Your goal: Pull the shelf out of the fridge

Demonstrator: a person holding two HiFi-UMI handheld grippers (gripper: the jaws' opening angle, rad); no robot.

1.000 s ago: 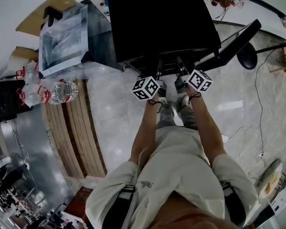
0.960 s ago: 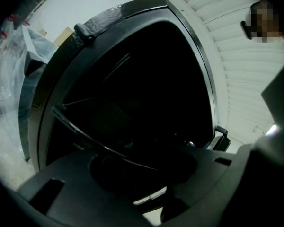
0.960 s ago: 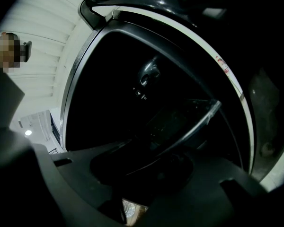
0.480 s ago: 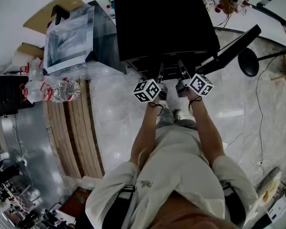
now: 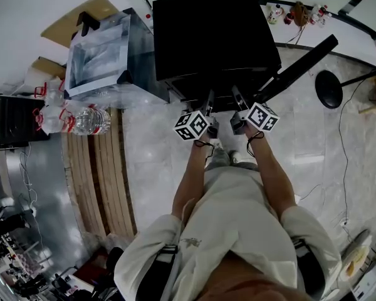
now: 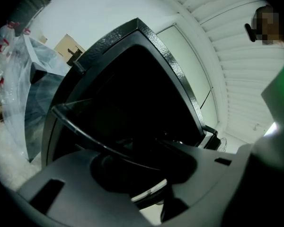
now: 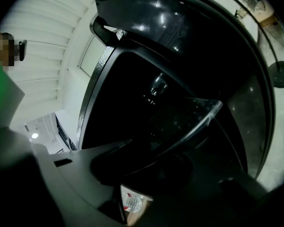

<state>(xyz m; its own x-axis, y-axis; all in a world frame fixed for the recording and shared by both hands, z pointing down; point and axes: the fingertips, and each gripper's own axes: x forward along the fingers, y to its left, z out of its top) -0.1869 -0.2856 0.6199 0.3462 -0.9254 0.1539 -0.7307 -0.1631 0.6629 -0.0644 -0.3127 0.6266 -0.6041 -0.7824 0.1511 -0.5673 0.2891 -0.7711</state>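
The black fridge [image 5: 213, 36] stands in front of me with its door [image 5: 301, 61] swung open to the right. Both grippers reach into its front opening at the same height. The left gripper [image 5: 210, 104] and the right gripper [image 5: 236, 102] are each shut on the front edge of the glass shelf [image 5: 223, 100]. In the left gripper view the shelf [image 6: 85, 131] runs as a dark rimmed pane into the left gripper [image 6: 144, 167]. In the right gripper view the shelf [image 7: 189, 117] slants down into the right gripper [image 7: 146, 167]. The fridge's inside is dark.
A clear plastic-wrapped box [image 5: 100, 55] sits left of the fridge, with water bottles [image 5: 88, 121] beside it. Wooden boards [image 5: 97, 174] lie on the marble floor to my left. A stand with a round base [image 5: 329, 80] is behind the open door. Cables trail at the right.
Both grippers have shifted slightly toward the person and upward, still shut on the shelf's edge. The head view has shifted a little, and the person's feet have drawn back.
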